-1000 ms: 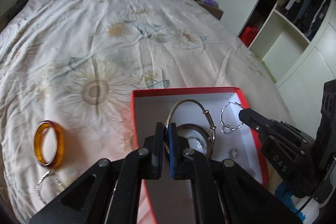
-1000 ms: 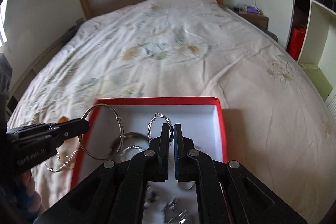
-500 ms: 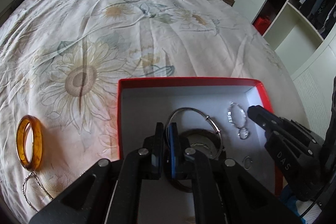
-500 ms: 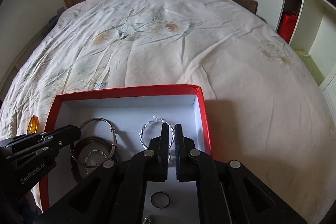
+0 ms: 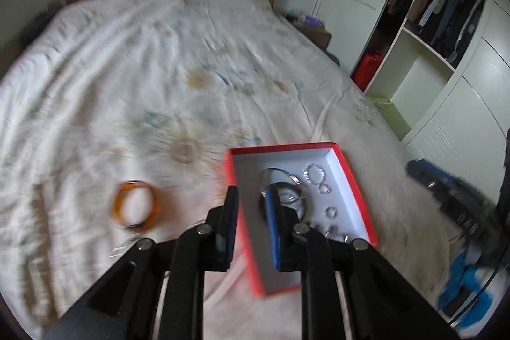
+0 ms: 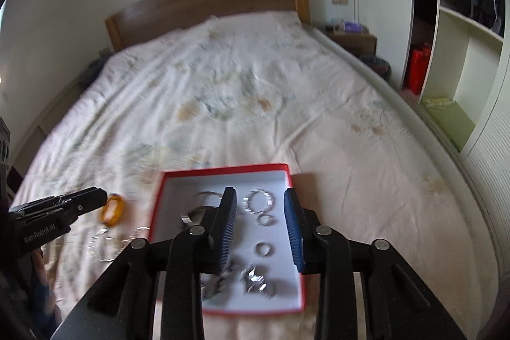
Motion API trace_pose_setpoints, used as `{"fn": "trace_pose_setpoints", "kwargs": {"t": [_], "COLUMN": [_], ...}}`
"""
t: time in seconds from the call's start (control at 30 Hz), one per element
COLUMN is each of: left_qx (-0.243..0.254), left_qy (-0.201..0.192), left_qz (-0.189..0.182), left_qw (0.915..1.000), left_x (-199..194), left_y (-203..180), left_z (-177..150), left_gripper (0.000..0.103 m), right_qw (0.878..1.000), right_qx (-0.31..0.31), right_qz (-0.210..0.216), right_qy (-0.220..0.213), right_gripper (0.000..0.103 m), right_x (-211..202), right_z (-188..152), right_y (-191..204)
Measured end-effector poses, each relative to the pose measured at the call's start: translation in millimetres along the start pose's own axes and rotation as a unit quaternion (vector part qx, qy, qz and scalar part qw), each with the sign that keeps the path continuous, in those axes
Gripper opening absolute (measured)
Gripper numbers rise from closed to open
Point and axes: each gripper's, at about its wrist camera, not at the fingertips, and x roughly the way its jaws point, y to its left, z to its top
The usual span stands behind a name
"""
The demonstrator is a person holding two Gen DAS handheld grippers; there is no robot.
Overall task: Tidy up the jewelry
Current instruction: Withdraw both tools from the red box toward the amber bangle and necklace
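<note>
A red box (image 5: 350, 171) (image 6: 296, 247) with a white inside lies on the bed and holds silver bangles (image 5: 280, 180), a twisted silver ring (image 6: 258, 201) and several small rings. An amber bangle (image 5: 135, 208) (image 6: 112, 210) and a silver chain (image 6: 103, 244) lie on the bedspread left of the box. My left gripper (image 5: 251, 196) is open and empty, raised over the box's left edge. My right gripper (image 6: 259, 206) is open and empty above the box. The frames are blurred by motion.
A floral bedspread (image 5: 159, 78) covers the bed, with a wooden headboard (image 6: 204, 11) at the far end. An open wardrobe (image 5: 440, 15) and white shelves stand on the right, with a red bag (image 6: 417, 66) on the floor. A nightstand (image 6: 353, 40) stands beside the headboard.
Both grippers have opened and let go of their silver bangles, which now lie in the box. Both have pulled back and up from the box.
</note>
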Motion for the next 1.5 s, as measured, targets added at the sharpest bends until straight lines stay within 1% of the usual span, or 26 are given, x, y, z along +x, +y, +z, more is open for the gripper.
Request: {"fn": "trace_pose_setpoints", "kwargs": {"t": [0.07, 0.1, 0.13, 0.27, 0.4, 0.5, 0.67, 0.8, 0.87, 0.9, 1.13, 1.3, 1.5], "left_qx": [0.003, 0.003, 0.002, -0.005, -0.017, -0.038, -0.057, -0.068, -0.079, -0.083, -0.097, -0.098, -0.106], "left_qy": [-0.012, -0.019, -0.027, -0.050, -0.072, -0.093, -0.130, -0.136, -0.133, -0.132, -0.116, -0.110, -0.090], "left_qz": [0.014, 0.024, 0.034, 0.065, 0.085, 0.092, 0.089, 0.089, 0.084, 0.083, 0.084, 0.095, 0.108], "left_qw": [0.9998, 0.9995, 0.9991, 0.9966, 0.9937, 0.9907, 0.9859, 0.9844, 0.9843, 0.9844, 0.9849, 0.9845, 0.9843], "left_x": [-40.3, -59.1, -78.6, -141.4, -187.4, -221.1, -267.8, -282.8, -286.4, -287.3, -286.7, -281.8, -255.7], "left_y": [15.2, 22.9, 31.2, 61.5, 87.3, 107.7, 125.9, 128.3, 131.9, 133.4, 143.5, 152.7, 166.9], "left_z": [-8.1, -12.8, -18.8, -43.2, -65.6, -83.5, -116.6, -141.6, -152.8, -159.1, -192.4, -201.3, -203.9], "left_gripper": [0.020, 0.026, 0.028, 0.028, 0.028, 0.028, 0.028, 0.028, 0.028, 0.028, 0.029, 0.029, 0.029], "right_qw": [1.000, 1.000, 0.999, 0.997, 0.995, 0.994, 0.994, 0.993, 0.993, 0.993, 0.992, 0.991, 0.989], "right_qx": [-0.006, -0.008, -0.011, -0.023, -0.034, -0.037, -0.037, -0.048, -0.053, -0.056, -0.064, -0.071, -0.070], "right_qz": [0.012, 0.019, 0.024, 0.054, 0.074, 0.083, 0.092, 0.095, 0.096, 0.097, 0.106, 0.115, 0.126], "right_qy": [-0.013, -0.020, -0.024, -0.044, -0.052, -0.052, -0.052, -0.048, -0.046, -0.044, -0.030, -0.017, 0.012], "right_gripper": [0.035, 0.035, 0.035, 0.035, 0.035, 0.035, 0.035, 0.036, 0.041, 0.042, 0.042, 0.042, 0.042], "right_x": [-30.1, -44.6, -53.5, -102.4, -134.8, -153.2, -177.5, -191.9, -196.9, -198.9, -198.0, -183.4, -143.8], "right_z": [-1.5, -3.4, -4.6, -19.3, -40.6, -57.1, -81.3, -99.7, -108.1, -112.9, -130.1, -135.6, -137.5], "right_y": [13.8, 20.6, 25.6, 54.5, 79.6, 94.6, 112.4, 127.4, 134.1, 138.0, 152.4, 166.4, 177.9]}}
